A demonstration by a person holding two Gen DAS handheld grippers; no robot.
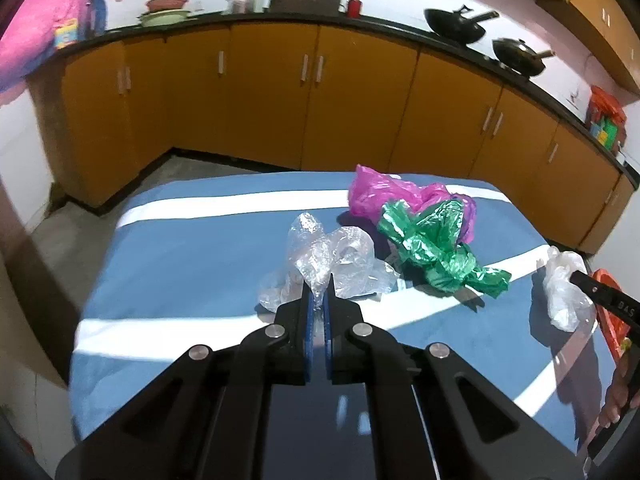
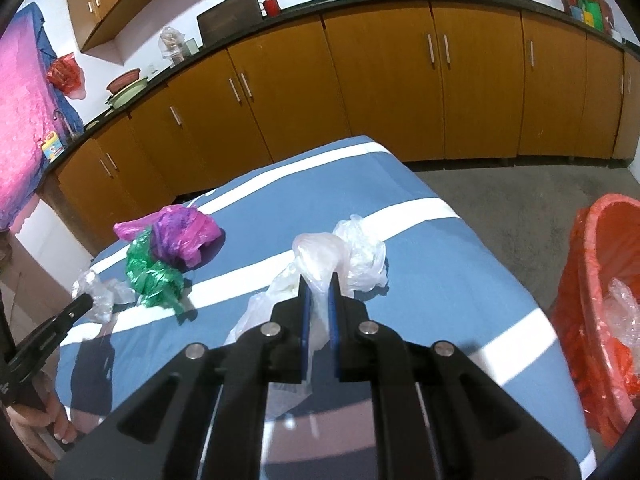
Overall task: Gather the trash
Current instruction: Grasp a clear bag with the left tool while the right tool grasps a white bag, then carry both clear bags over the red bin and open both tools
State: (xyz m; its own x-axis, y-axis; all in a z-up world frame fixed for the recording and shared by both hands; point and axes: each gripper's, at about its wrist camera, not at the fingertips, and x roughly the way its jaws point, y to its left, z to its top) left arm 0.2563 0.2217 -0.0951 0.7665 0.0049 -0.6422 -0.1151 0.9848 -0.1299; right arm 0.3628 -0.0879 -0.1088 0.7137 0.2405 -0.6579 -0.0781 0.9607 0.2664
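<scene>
My left gripper [image 1: 319,280] is shut on a crumpled clear plastic bag [image 1: 344,256] lying on the blue-and-white striped table [image 1: 180,260]. My right gripper [image 2: 318,280] is shut on a whitish plastic bag [image 2: 356,256] near the table's right edge; that bag also shows in the left wrist view [image 1: 564,284], with the right gripper [image 1: 576,278] at it. A green bag [image 1: 436,248] and a pink bag [image 1: 384,192] lie together further back, also seen in the right wrist view as green bag [image 2: 152,276] and pink bag [image 2: 180,232]. The left gripper [image 2: 86,300] appears at the clear bag [image 2: 104,294].
An orange bin [image 2: 600,312] lined with an orange bag stands on the floor right of the table, with clear plastic [image 2: 624,304] inside. Yellow-brown cabinets [image 1: 312,92] with a dark counter run behind the table. Grey floor [image 2: 500,188] lies between table and cabinets.
</scene>
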